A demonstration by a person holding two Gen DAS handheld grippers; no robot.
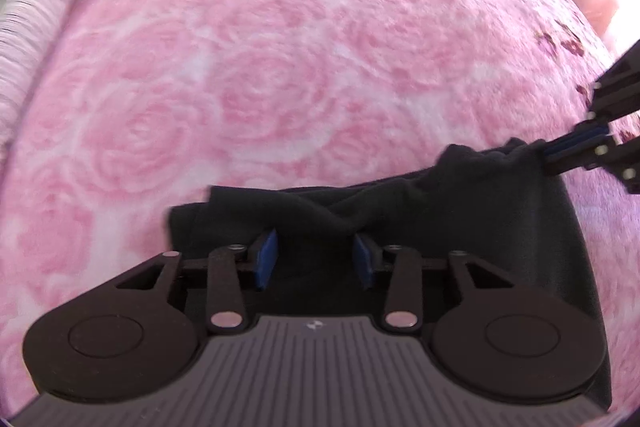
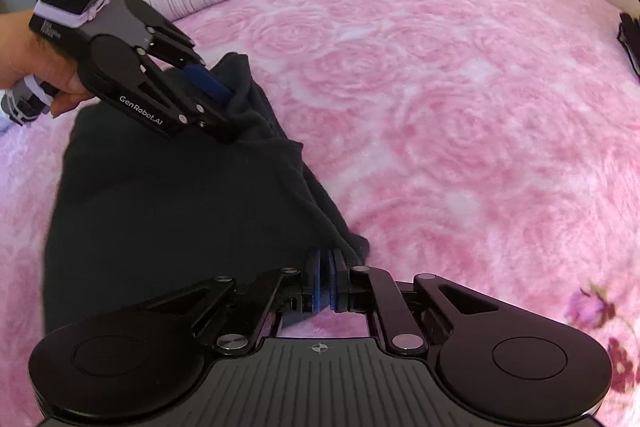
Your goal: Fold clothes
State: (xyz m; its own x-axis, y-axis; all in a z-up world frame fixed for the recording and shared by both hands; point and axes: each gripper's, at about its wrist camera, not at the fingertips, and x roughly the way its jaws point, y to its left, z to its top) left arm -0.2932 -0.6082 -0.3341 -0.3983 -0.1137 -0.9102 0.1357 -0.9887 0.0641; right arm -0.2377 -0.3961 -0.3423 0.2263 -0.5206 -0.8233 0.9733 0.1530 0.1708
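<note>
Two grippers on one black garment (image 1: 460, 219), lying on the pink blanket (image 1: 280, 67).

Left wrist view: left gripper (image 1: 316, 259) over the garment's bunched far edge, jaws apart w/ cloth between the blue pads (image 1: 267, 251); can't tell if they pinch it. Right gripper (image 1: 560, 155) at frame's right, closed on a puckered corner.

Right wrist view: right gripper (image 2: 325, 279) jaws nearly together, clamping the near corner of the garment (image 2: 160, 207). Left gripper (image 2: 216, 99), held by a hand (image 2: 36, 59), noses into the other end of the same edge.

Judgement: early–mid fold. Garment looks roughly flat, edge gathered; folding over & smoothing still to do.
</note>
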